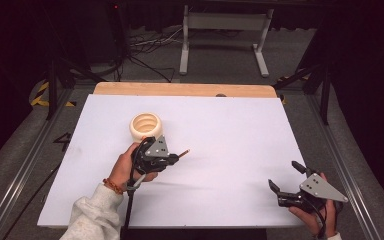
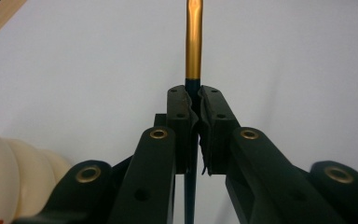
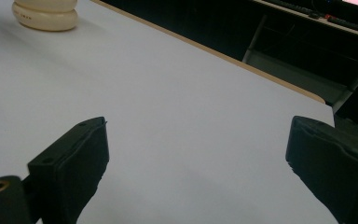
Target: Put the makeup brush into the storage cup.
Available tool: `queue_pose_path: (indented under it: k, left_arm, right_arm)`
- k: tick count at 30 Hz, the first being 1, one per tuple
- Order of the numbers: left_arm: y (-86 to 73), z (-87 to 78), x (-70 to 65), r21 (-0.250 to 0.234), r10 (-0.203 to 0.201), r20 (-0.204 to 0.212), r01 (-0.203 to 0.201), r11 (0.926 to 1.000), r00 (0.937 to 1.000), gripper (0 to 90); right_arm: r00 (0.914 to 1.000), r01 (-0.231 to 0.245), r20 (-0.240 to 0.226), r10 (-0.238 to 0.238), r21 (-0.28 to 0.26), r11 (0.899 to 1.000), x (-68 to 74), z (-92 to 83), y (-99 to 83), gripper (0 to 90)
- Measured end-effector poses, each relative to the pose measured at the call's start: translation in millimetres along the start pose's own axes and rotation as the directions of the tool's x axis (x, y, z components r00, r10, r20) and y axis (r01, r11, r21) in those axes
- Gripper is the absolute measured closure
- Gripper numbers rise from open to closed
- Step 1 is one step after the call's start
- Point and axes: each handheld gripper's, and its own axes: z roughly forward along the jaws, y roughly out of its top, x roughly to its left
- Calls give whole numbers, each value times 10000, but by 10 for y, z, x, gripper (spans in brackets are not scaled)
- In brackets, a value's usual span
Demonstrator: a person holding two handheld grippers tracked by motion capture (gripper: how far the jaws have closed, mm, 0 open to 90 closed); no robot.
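Our left gripper (image 2: 193,100) clamps a pen (image 2: 194,42), its gold end poking beyond the jaws, while our right gripper (image 3: 196,154) gapes wide, holding nothing.

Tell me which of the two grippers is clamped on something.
The left gripper, beside the cream holder: shut on a pen. The right gripper gapes empty.

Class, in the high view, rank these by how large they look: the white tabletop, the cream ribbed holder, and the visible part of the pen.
1. White tabletop, by far the largest.
2. Cream ribbed holder.
3. Pen, a short tip past the left gripper, which hides the rest.
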Motion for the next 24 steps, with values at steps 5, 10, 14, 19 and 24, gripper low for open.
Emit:
queue_pose_path:
  k: [5, 10, 14, 19, 24]
  left_arm:
    - [-50, -68, -2, -426, -152, -159, 145, 9990, 9998, 837]
    - [-103, -135, -2, -880, -319, -204, 300, 9957, 9993, 837]
    - [-128, -193, 10, -1043, -403, -319, 367, 9939, 9987, 837]
    - [-164, -254, 28, -1412, -617, -388, 557, 9884, 9973, 837]
    - [-159, -303, 19, -1667, -672, -558, 571, 9843, 9962, 837]
  right_arm:
    - [10000, -2, -17, 2, 18, 10000, 2, 4, -1, 66]
    - [10000, -17, 9, 17, 4, 10000, 2, 7, 0, 66]
    - [10000, 9, 20, -9, -10, 10000, 4, 7, 2, 66]
    - [10000, -22, -9, 22, -47, 10000, 0, 8, -2, 66]
    - [10000, 13, -25, -14, -42, 10000, 7, 5, 1, 66]
